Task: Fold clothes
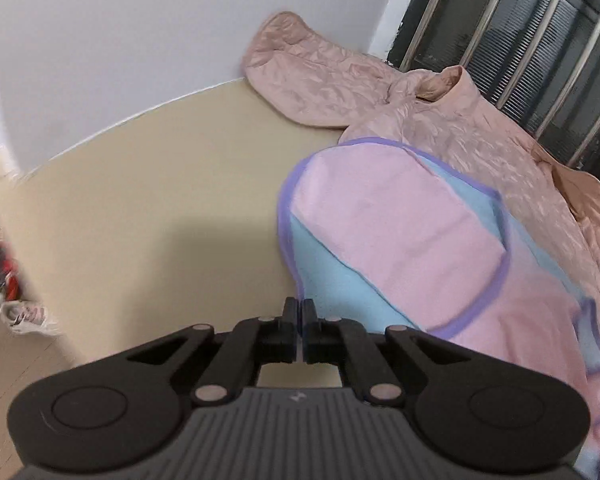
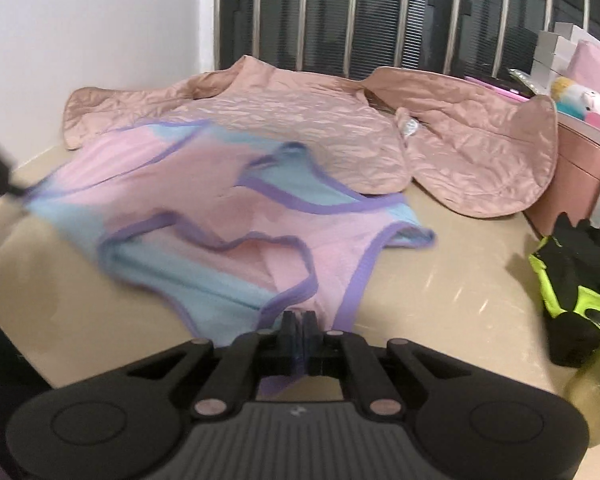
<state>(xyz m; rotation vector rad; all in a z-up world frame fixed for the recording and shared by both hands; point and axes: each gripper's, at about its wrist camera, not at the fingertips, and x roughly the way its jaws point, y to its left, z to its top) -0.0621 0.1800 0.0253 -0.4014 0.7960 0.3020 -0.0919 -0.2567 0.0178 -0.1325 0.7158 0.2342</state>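
Surface (image 1: 160, 184): we had a broad beige top running to the white wall, and it carried all the clothing; most of its left part lay bare, which we judged left room to lay a fold.
Jacket (image 2: 300, 128): a quilted dusty-pink one lay spread open at the back by the barred window (image 2: 380, 20), one sleeve reaching the wall corner. We judged it was waiting its turn.
Vest (image 2: 228, 216): the pink and blue top with purple trim, the piece we were folding, lay in front of the jacket, its far edge overlapping the jacket's hem. It looked partly lifted and blurred, stretched between our two hands.
Right gripper (image 2: 299, 322): we had its fingers pressed together on the vest's near purple edge, cloth showing beneath them, so that we could carry that edge across.
Left gripper (image 1: 299, 312): its fingers were closed tight at the vest's blue corner; in the right view a dark tip at the far left met the cloth there, so we judged it held that corner.
In the way: the jacket underneath could drag along with the vest, we judged.
Gloves (image 2: 572, 280): a black and neon-yellow heap sat well to the right, apart from the vest.
Soft toy (image 2: 580, 100): it sat with boxes at the far right, out of our path.
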